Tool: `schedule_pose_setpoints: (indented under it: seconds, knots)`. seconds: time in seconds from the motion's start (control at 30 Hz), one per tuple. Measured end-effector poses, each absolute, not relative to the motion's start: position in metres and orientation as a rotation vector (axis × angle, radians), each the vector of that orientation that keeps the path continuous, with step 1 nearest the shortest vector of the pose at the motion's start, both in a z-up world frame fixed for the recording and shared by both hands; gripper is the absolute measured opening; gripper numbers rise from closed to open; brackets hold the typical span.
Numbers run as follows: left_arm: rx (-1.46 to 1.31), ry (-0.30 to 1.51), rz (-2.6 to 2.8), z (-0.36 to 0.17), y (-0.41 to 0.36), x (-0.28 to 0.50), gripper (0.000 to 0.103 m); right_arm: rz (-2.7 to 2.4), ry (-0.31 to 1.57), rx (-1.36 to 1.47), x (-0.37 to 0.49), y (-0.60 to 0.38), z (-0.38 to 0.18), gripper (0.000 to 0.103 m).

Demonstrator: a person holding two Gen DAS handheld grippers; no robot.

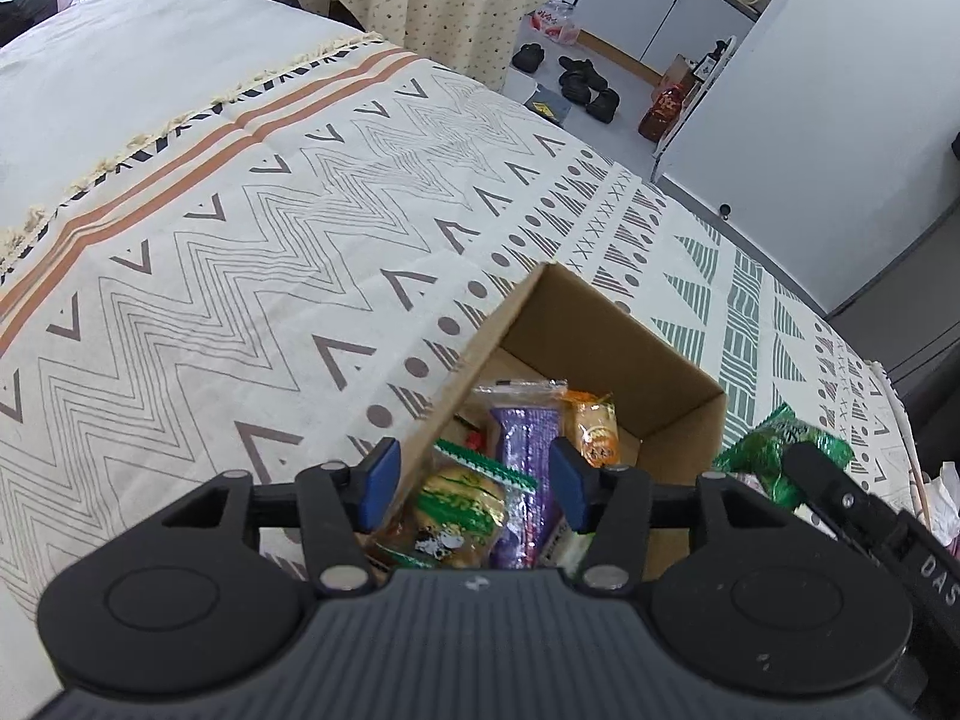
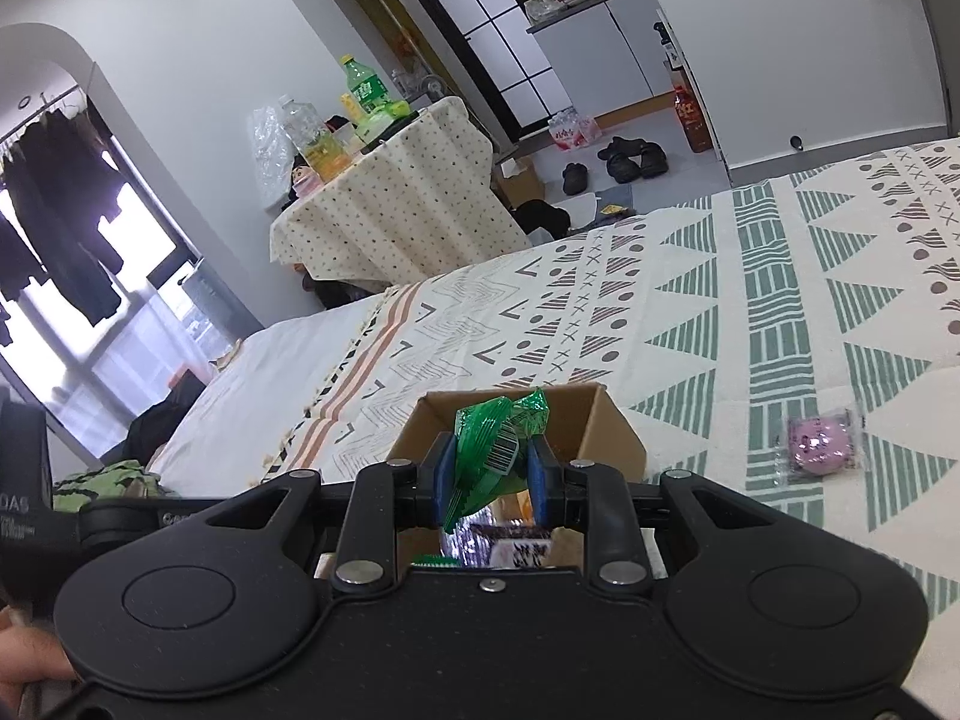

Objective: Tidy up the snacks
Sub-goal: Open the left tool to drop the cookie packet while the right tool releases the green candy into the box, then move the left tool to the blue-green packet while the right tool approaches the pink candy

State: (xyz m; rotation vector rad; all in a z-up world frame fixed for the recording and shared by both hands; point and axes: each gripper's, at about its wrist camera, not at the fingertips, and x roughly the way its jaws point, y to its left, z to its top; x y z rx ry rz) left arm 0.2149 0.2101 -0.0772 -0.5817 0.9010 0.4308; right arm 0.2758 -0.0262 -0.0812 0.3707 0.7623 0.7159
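Note:
An open cardboard box [image 1: 606, 324] stands on the patterned bed cover and holds several snack packs, among them a purple one [image 1: 527, 450], an orange one [image 1: 597, 429] and a green-and-yellow one [image 1: 459, 498]. My left gripper [image 1: 477, 483] is open, its jaws astride the box's left wall. My right gripper [image 2: 489, 477] is shut on a green snack pack [image 2: 489, 450] and holds it above the box [image 2: 612, 429]. That pack also shows at the right of the left wrist view [image 1: 774, 450]. A pink round snack [image 2: 819, 444] in clear wrap lies on the cover to the right of the box.
The bed cover [image 1: 300, 252] spreads wide to the left and beyond the box. A draped side table [image 2: 396, 210] with bottles stands past the bed. Shoes [image 2: 630, 159] lie on the floor.

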Motion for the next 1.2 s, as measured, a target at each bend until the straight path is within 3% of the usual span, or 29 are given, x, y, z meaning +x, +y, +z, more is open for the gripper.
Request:
schedule_pose_setpoints:
  seconds: [0.3, 0.37, 0.43, 0.6, 1.0, 1.2]
  knots:
    - [-0.554, 0.897, 0.434, -0.068, 0.223, 0.216, 0.067, 0.707, 0.733, 0.390, 0.286, -0.011, -0.078, 0.027]
    - [-0.543, 0.899, 0.435, -0.065, 0.224, 0.217, 0.070, 0.725, 0.711, 0.427, 0.287, -0.009, -0.079, 0.039]
    - [-0.532, 0.892, 0.438, -0.062, 0.223, 0.216, 0.075, 0.713, 0.716, 0.420, 0.288, -0.007, -0.082, 0.060]
    - [-0.526, 0.890, 0.442, -0.059, 0.217, 0.214, 0.086, 0.672, 0.721, 0.400, 0.282, -0.017, -0.083, 0.061]
    - [-0.496, 0.912, 0.446, -0.055, 0.178, 0.213, 0.092, 0.652, 0.816, 0.350, 0.274, -0.059, -0.073, 0.064]
    - [-0.460, 0.901, 0.386, -0.048, 0.144, 0.218, 0.097, 0.654, 0.829, 0.329, 0.272, -0.083, -0.069, 0.073]
